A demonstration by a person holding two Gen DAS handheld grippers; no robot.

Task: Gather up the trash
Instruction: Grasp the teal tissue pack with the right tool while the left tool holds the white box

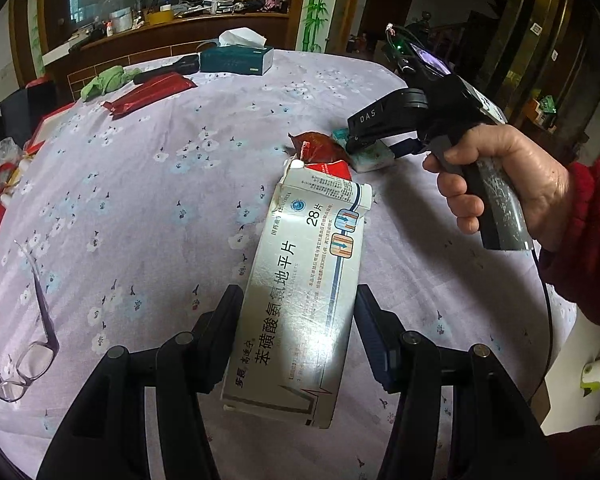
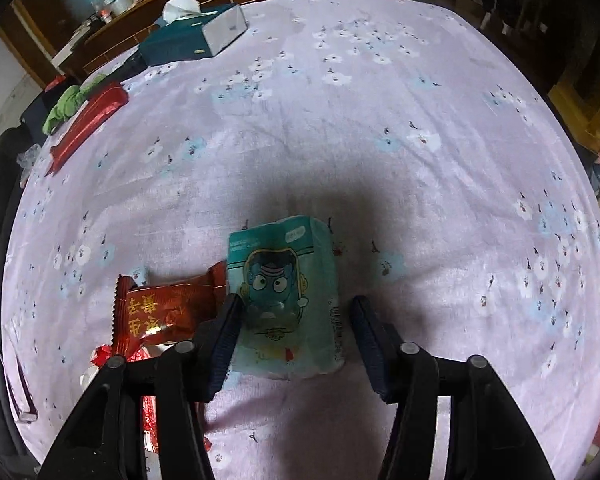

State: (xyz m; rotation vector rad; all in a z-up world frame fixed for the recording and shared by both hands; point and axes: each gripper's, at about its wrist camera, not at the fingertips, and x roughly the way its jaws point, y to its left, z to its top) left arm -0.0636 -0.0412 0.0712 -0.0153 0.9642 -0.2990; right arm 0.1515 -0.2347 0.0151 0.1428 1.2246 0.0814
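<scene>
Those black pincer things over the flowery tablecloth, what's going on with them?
A person is clearing trash off the table with a hand-held gripper in each hand. The left gripper has its fingers on both sides of an empty medicine box, apparently gripping it. The right gripper is open around a teal tissue pack lying on the tablecloth, not yet closed on it. A red snack wrapper lies just beside the pack.

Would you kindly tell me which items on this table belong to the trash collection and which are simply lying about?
For the job:
- medicine box, between the left hand-held gripper's fingers
- teal tissue pack, between the right hand-held gripper's fingers
- red snack wrapper

Probably lying about:
- eyeglasses
- tissue box
- green cloth
</scene>
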